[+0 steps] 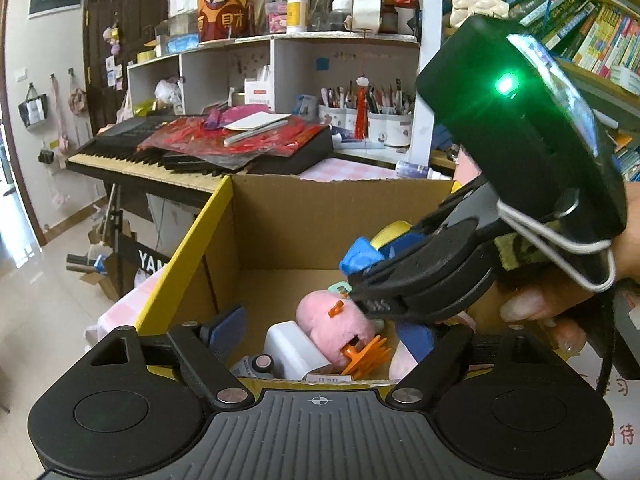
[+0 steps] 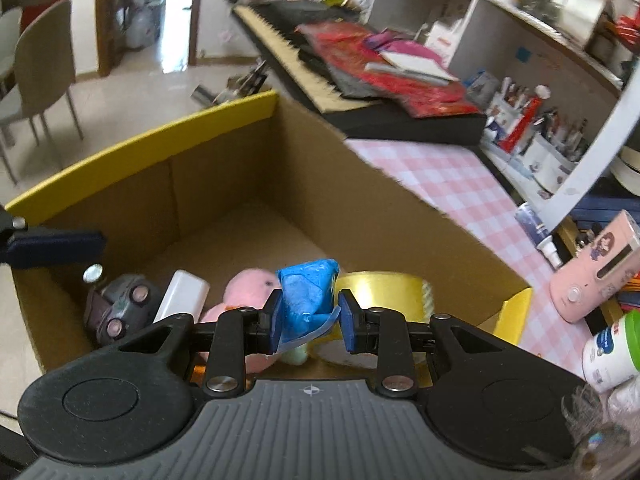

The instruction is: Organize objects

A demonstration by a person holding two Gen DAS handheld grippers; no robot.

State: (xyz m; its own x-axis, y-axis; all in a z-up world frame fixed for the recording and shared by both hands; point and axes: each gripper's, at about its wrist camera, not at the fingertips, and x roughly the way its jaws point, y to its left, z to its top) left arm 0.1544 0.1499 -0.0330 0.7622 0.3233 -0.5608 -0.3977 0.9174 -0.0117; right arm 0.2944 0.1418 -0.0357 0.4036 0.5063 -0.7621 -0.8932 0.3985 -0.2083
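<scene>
An open cardboard box (image 1: 280, 224) (image 2: 224, 184) with yellow edges holds a pink plush toy (image 1: 334, 320) (image 2: 250, 286), a white block (image 1: 290, 346) (image 2: 182, 294), an orange comb (image 1: 366, 356), a grey toy car (image 2: 120, 306) and a yellow tape roll (image 2: 384, 292). My right gripper (image 2: 308, 316) (image 1: 356, 280) is shut on a crumpled blue packet (image 2: 308, 294) (image 1: 360, 258) above the box. My left gripper (image 1: 328, 328) is open and empty over the box's near edge; its finger (image 2: 56, 246) shows in the right wrist view.
The box stands on a pink checked tablecloth (image 2: 460, 184). A keyboard piano (image 1: 168, 152) piled with red papers lies behind it. Shelves with pen cups (image 1: 376, 120) and books stand behind. A pink device (image 2: 596, 268) and a white bottle (image 2: 612, 346) sit right of the box.
</scene>
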